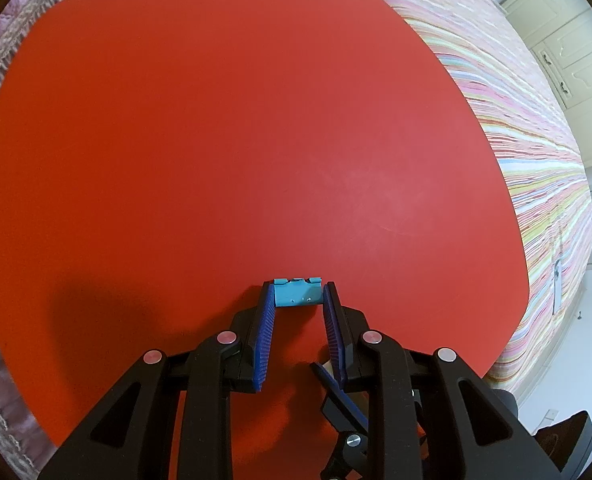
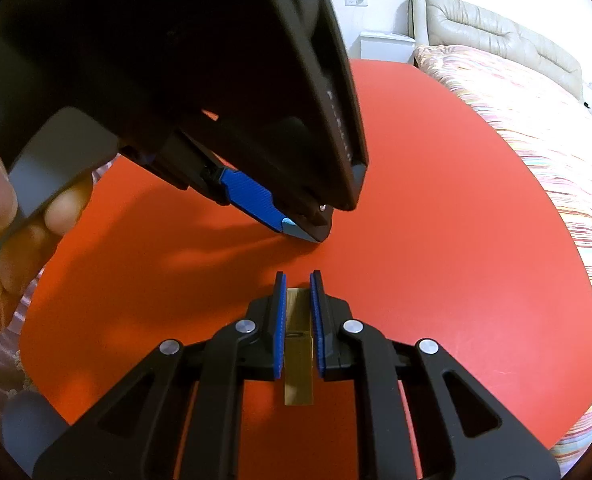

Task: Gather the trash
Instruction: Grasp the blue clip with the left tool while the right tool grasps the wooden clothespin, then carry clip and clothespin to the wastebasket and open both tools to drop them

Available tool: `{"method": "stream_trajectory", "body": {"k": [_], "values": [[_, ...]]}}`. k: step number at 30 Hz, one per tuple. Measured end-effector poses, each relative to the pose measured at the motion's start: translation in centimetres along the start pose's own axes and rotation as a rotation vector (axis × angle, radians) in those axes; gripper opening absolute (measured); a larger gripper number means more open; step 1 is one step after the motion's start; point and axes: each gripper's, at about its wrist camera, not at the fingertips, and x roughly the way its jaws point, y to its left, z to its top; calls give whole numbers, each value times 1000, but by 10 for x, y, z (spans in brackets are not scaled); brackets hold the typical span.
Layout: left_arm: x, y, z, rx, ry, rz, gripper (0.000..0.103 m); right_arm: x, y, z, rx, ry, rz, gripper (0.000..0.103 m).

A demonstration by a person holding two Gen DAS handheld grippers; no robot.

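Observation:
My left gripper (image 1: pixel 297 294) is shut on a small light-blue plastic piece (image 1: pixel 297 293), held between its fingertips just above the red table (image 1: pixel 216 140). In the right wrist view the left gripper (image 2: pixel 301 232) reaches in from the upper left, its tip close to the table, with the light-blue piece (image 2: pixel 288 222) showing at its tip. My right gripper (image 2: pixel 297 284) is shut on a flat brass-coloured strip (image 2: pixel 297 360) that runs back between its blue pads. The right gripper's tips sit just below the left gripper's tip.
The red table (image 2: pixel 455 240) is round-edged. A bed with a striped multicoloured cover (image 2: pixel 535 120) and a beige padded headboard (image 2: pixel 495 32) lies beyond its right side. Cream cupboards (image 1: pixel 567 52) stand at the far right. A pink quilted fabric (image 1: pixel 0 80) borders the table's left.

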Motion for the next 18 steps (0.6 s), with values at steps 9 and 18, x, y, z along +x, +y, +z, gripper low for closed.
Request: {"method": "stream_trajectory", "body": {"k": [9,18], "values": [[-14,4,-5,3,-32,-2,25,5,-10,24,8,9,16,11],[-31,1,-18,13,-92,13,25,25,-15,33,8,-3,37,11]]}}
